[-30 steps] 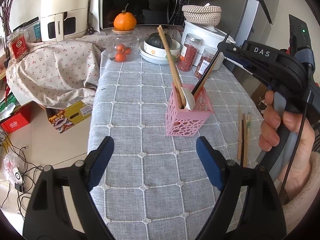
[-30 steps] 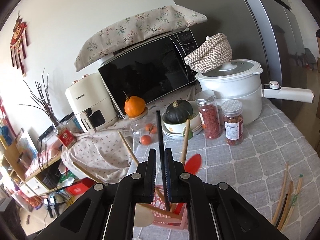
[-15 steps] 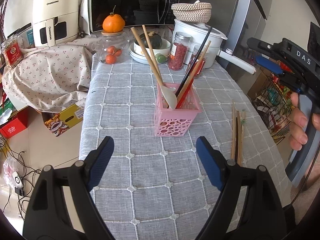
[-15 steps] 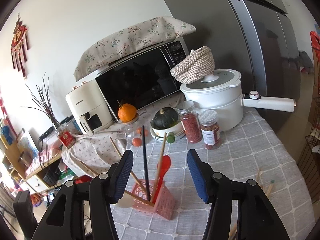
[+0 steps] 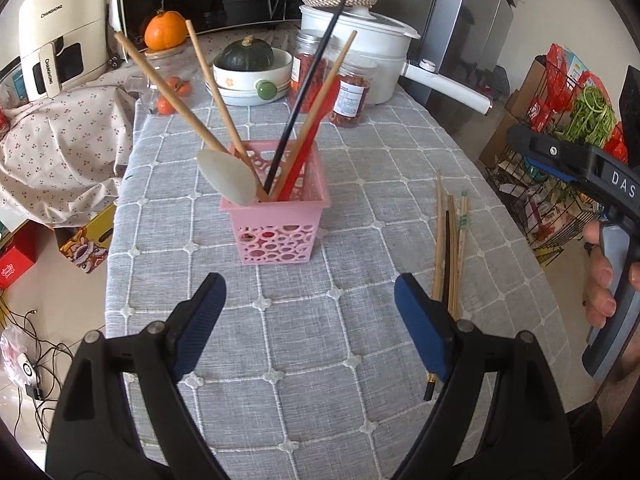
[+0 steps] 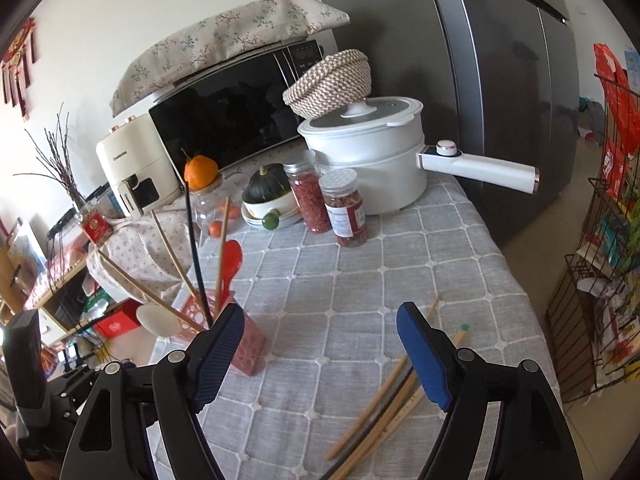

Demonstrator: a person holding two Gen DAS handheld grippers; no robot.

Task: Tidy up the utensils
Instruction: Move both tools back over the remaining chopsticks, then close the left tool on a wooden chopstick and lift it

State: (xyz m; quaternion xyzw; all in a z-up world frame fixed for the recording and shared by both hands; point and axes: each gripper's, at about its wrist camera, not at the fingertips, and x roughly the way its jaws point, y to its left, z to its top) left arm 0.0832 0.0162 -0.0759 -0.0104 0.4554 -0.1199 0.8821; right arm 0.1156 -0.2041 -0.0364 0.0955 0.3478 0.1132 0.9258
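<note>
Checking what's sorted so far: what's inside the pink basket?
The pink basket holds a black chopstick, wooden chopsticks, a red spoon and a white spoon. Their lower ends are hidden by its walls.

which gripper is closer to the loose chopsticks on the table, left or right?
Right. The right gripper hangs open directly over the loose chopsticks, its jaws having just opened with nothing between them. The left gripper is open beside the bundle, facing the pink basket.

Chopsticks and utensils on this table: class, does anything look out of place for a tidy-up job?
Yes. A few loose chopsticks lie flat on the grey tablecloth, apart from the pink basket, where the other utensils stand. One is dark, the others wooden. Nothing looks spilled or broken.
</note>
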